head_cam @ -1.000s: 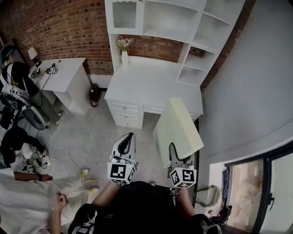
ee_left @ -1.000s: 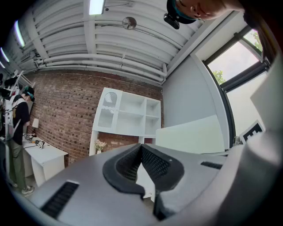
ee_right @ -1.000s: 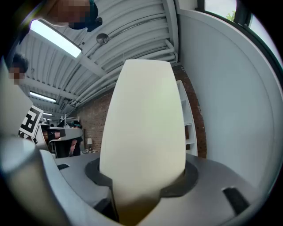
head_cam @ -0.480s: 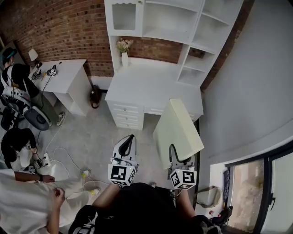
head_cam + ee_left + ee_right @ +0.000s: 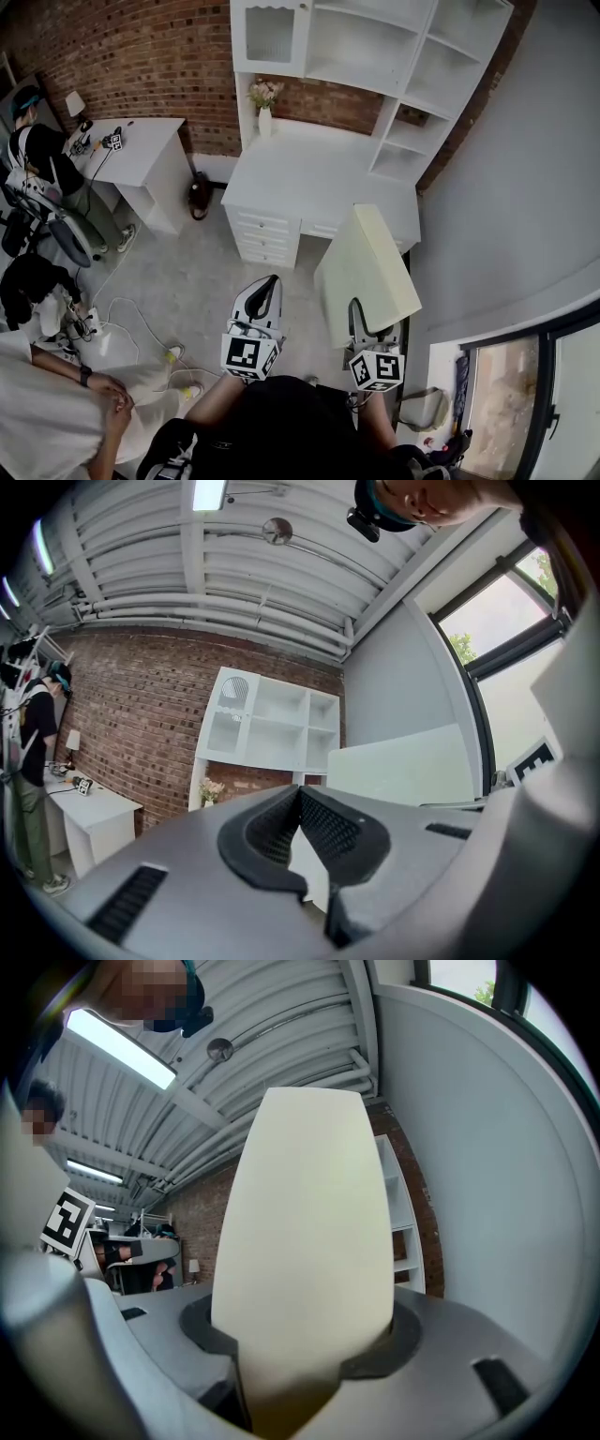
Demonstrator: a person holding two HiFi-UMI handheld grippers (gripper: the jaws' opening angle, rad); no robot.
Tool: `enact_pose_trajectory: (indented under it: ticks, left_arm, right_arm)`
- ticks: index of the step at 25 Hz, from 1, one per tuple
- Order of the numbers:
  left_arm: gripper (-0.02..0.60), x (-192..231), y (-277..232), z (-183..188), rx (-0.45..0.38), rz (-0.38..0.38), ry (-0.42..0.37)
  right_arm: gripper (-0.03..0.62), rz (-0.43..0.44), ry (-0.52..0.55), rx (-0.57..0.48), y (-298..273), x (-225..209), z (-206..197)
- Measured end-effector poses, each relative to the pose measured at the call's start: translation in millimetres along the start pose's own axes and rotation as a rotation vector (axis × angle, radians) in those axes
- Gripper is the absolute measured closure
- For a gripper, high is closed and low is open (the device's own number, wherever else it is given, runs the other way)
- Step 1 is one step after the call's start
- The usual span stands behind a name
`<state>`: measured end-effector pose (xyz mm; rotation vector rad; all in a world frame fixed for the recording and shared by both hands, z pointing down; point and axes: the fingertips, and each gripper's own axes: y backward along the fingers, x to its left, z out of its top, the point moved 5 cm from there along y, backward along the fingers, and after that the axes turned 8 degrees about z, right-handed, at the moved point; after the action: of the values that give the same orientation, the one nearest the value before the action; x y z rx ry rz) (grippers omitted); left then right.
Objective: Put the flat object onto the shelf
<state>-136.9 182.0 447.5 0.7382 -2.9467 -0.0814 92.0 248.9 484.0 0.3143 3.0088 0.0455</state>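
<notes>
In front of the white desk (image 5: 319, 178), the flat cream board (image 5: 366, 267) is held clamped at its near edge by the right gripper (image 5: 371, 325), the left gripper (image 5: 262, 298) is closed on nothing, and the shelf unit (image 5: 347, 42) is not yet reached.

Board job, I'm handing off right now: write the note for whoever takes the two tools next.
Left tool: shut, nothing in it, held level beside the board.
Right tool: shut on the near end of the pale board, which sticks out ahead of the person, standing tilted on edge.
Shelf: the white unit over the white desk, against the brick wall, ahead and apart from the board.
Done: the board is picked up and in the grip.
Left: carry it to the shelf, set it in a compartment, let go.
</notes>
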Motion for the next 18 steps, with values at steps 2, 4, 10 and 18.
enact_pose_trajectory:
  ticks: [2, 4, 10, 18]
  left_arm:
    - [0.572, 9.0, 0.6, 4.3, -0.007, -0.003, -0.004]
    - [0.572, 19.8, 0.3, 6.9, -0.011, -0.009, -0.002]
    - [0.572, 50.0, -0.5, 2.9, -0.005, -0.033, 0.006]
    - [0.572, 71.6, -16.0, -10.1, 0.014, -0.051, 0.019]
  right_arm:
    - [0.314, -0.003, 0.008, -0.005, -3.2, 7.1, 0.0]
    - [0.314, -0.01, 0.009, -0.012, -8.9, 14.8, -0.8]
    - [0.314, -0.044, 0.002, -0.031, -24.6, 36.2, -7.7]
    - [0.314, -0.066, -0.004, -0.007, -48.1, 40.0, -20.9]
